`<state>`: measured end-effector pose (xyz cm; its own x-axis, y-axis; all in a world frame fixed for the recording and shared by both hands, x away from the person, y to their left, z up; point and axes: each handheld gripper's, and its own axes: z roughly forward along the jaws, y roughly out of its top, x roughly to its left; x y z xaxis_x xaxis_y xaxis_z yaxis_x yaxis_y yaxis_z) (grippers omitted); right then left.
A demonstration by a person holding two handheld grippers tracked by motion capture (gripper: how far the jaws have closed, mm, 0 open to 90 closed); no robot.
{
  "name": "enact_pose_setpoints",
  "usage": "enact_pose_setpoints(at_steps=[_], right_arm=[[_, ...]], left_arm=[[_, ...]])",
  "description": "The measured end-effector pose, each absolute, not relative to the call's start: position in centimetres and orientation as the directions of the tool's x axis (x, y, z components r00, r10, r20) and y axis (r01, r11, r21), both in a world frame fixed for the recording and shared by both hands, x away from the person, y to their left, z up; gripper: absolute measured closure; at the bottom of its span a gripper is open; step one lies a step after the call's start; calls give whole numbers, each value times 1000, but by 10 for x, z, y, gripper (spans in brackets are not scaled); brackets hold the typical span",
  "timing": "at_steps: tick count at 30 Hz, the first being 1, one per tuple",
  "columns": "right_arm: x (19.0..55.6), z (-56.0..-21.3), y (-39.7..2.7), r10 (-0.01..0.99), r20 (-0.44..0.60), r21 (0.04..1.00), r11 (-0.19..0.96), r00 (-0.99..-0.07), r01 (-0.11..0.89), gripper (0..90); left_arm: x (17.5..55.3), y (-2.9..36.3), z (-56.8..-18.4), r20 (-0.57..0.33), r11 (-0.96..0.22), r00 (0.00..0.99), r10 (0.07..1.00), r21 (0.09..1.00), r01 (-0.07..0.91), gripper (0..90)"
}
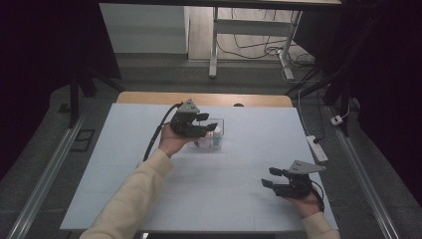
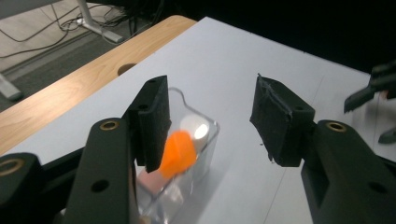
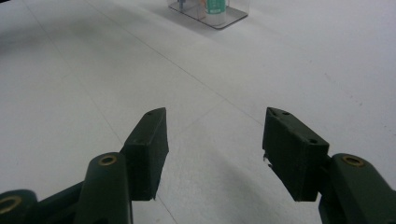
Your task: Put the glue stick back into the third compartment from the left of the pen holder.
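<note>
A small clear plastic box (image 1: 215, 133) stands on the white table cover, a little back of centre. In the left gripper view the clear box (image 2: 205, 140) holds an orange piece (image 2: 178, 154), a white round piece (image 2: 195, 128) and a pink piece (image 2: 152, 179). My left gripper (image 1: 206, 122) hovers over the box with its jaws open and nothing between them. The left gripper (image 2: 210, 121) has its left jaw in front of the box. My right gripper (image 1: 270, 177) is near the front right of the table. The right gripper (image 3: 215, 149) stands open above bare cover, with the box (image 3: 210, 11) far ahead.
The white cover (image 1: 234, 164) lies on a wooden table (image 1: 149, 97) whose far edge has a cable hole (image 2: 126, 68). A power strip (image 1: 317, 148) lies on the floor to the right. Desk legs (image 1: 214, 47) and cables are beyond the table.
</note>
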<state>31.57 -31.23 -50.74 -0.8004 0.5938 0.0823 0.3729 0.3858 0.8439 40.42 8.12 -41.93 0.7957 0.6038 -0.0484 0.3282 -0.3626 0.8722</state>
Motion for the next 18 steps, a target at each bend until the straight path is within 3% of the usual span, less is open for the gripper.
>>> enact_pose_setpoints(at_steps=[18], right_arm=[[318, -507, -312, 608, 63, 846, 388, -792, 365, 400]], left_arm=[[338, 145, -443, -84, -348, 775, 627, 860, 374, 430]])
